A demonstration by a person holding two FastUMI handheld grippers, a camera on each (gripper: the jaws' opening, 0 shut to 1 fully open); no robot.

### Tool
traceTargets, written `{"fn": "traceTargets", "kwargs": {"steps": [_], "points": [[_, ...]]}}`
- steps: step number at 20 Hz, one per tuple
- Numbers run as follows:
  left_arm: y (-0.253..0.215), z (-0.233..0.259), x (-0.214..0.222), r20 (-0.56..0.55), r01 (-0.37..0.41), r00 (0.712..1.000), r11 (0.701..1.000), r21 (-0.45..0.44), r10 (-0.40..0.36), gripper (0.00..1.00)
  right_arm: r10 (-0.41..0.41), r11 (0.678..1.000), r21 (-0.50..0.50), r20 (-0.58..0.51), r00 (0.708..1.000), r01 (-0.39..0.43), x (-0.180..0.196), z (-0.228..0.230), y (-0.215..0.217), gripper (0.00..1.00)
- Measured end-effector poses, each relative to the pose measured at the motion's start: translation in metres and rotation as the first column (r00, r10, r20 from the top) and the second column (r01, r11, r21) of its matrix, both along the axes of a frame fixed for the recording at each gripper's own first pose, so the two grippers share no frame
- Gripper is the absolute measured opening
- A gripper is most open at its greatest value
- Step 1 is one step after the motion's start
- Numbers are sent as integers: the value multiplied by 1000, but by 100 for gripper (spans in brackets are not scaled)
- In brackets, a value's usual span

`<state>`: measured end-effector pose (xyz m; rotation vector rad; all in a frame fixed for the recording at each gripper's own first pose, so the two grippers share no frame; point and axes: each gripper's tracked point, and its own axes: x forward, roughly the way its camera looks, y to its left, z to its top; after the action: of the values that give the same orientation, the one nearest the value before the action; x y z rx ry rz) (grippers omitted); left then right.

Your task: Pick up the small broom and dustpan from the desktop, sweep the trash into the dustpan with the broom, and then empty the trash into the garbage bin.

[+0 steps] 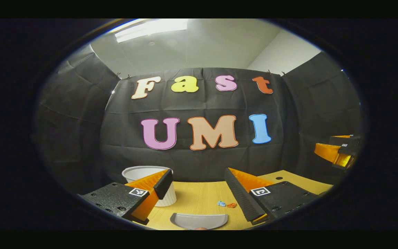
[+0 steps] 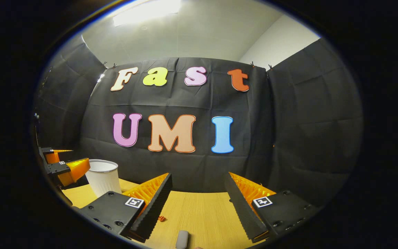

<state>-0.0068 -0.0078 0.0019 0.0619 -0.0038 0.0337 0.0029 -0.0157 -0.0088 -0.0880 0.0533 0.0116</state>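
Note:
In the left gripper view, my left gripper [image 1: 198, 173] stands open above the wooden desktop [image 1: 288, 180], nothing between its fingers. A grey dustpan [image 1: 199, 220] lies just below and ahead of it at the near edge. Small blue trash [image 1: 221, 203] and orange trash [image 1: 231, 205] lie beside the dustpan's right end. The white ribbed garbage bin [image 1: 142, 172] stands at the left, partly hidden by the left finger. My right gripper [image 2: 198, 175] is open too, with the rounded grey end of what may be the broom [image 2: 182, 239] low between its fingers and an orange scrap [image 2: 162, 218] nearby.
Black cloth walls close the booth at the back and both sides. The right gripper [image 1: 339, 152] hangs at the far right of the left gripper view. In the right gripper view, the left gripper [image 2: 64, 167] is at the far left beside the bin [image 2: 103, 176].

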Motion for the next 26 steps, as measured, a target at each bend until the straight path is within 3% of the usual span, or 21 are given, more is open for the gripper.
{"fn": "traceTargets", "kwargs": {"steps": [11, 15, 18, 20, 24, 26], "points": [[-5, -5, -5, -26, -16, 1000, 1000, 12, 16, 92, 32, 999, 9, -33, 999, -32, -1, -9, -7, 98], [-15, -22, -10, -88, -11, 996, 1000, 17, 12, 92, 58, 998, 16, -118, 991, -57, 0, -32, -12, 98], [-16, -44, -16, -164, -24, 986, 999, 31, 29, 97, 96, 995, 10, -205, 974, -96, -1, -62, -15, 98], [-10, -63, -20, -219, -41, 974, 996, 83, 59, 94, 112, 993, 8, -265, 958, -114, -2, -85, -17, 98], [0, -105, -29, -330, -45, 941, 994, 99, 76, 94, 124, 990, -17, -358, 925, -139, -5, -130, -11, 99], [3, -134, -35, -402, -33, 913, 995, 89, 66, 94, 123, 988, -34, -434, 893, -153, -9, -161, -5, 99]]}}
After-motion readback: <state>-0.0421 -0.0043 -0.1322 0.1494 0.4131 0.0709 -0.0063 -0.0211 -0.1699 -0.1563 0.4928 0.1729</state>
